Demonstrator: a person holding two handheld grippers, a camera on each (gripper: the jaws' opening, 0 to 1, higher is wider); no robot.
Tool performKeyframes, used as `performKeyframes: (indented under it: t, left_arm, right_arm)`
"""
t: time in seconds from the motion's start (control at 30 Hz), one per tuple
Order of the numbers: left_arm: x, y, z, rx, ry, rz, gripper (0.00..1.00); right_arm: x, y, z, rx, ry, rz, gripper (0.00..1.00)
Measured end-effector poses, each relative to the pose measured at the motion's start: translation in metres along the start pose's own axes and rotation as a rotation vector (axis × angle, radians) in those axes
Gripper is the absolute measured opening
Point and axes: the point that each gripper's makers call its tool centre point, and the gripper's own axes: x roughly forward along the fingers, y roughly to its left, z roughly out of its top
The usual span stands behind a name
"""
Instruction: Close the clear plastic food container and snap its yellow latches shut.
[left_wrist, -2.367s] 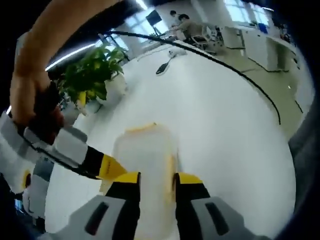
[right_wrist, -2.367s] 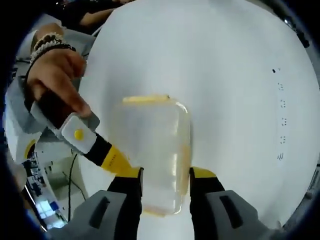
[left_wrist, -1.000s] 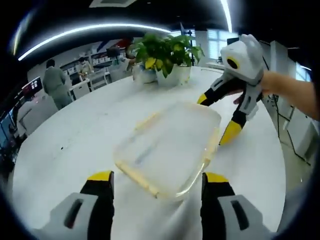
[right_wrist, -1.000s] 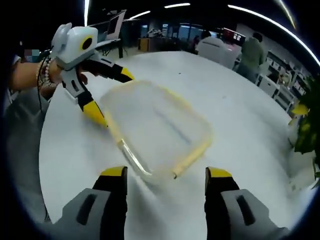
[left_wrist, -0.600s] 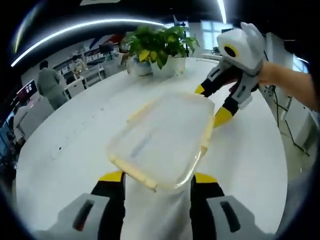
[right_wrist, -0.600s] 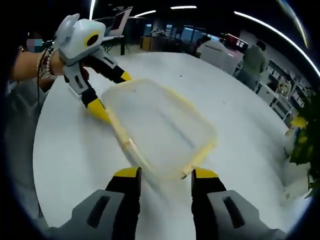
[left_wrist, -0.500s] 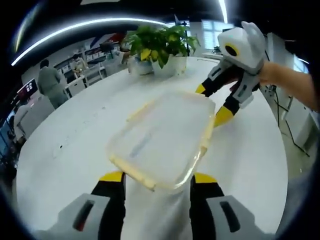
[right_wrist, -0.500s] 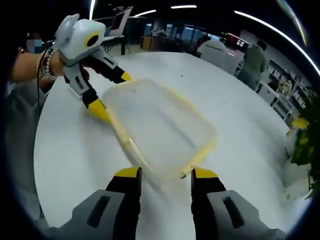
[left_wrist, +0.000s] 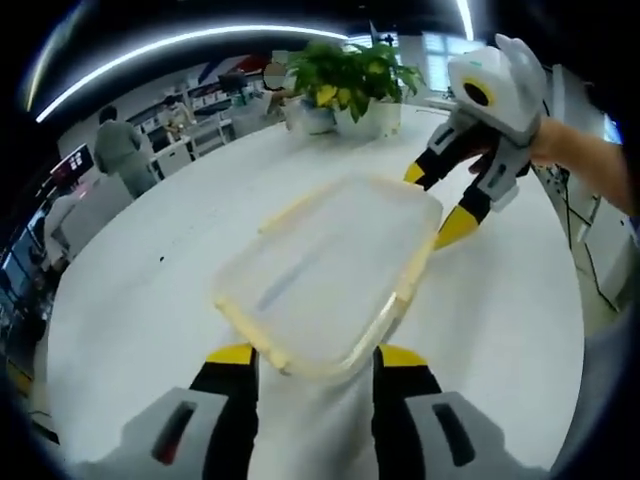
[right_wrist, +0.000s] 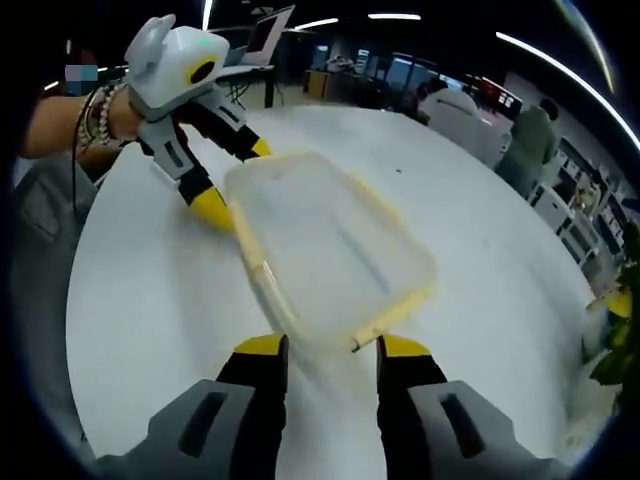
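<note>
Working the container (left_wrist: 325, 275) from both short ends at once looks like the step in hand: it lies flat on the round white table (left_wrist: 150, 300) with its lid down, a gripper at each end.

In the left gripper view, the left gripper (left_wrist: 313, 362) has its yellow-tipped jaws drawn in on either side of the near end, touching or almost touching the rim; whether they actually pinch the yellow latch (left_wrist: 245, 328) there I cannot tell, since the clear plastic blurs the edge. The right gripper (left_wrist: 440, 205) sits at the far end with its jaws spread, one tip on each side of that corner.

The right gripper view gives the mirror: the right gripper (right_wrist: 325, 348) has its jaws close about the near end of the container (right_wrist: 325, 245), and the left gripper (right_wrist: 225, 180) stands at the far end.

To do this well, I judge that each latch should be pressed squarely down and inward, with the opposite gripper bracing so the box does not slide. A potted plant (left_wrist: 352, 88) stands well apart, out of the way.
</note>
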Motion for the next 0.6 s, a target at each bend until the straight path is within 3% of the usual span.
performKeyframes:
  t: [0.33, 0.6]
  left_arm:
    - [-0.015, 0.046, -0.023, -0.057, 0.009, 0.075, 0.39]
    - [-0.015, 0.067, -0.03, -0.06, 0.022, 0.096, 0.4]
  right_arm:
    - [0.031, 0.01, 0.044, -0.06, -0.032, -0.001, 0.33]
    - [0.044, 0.012, 0.062, -0.056, -0.054, -0.009, 0.33]
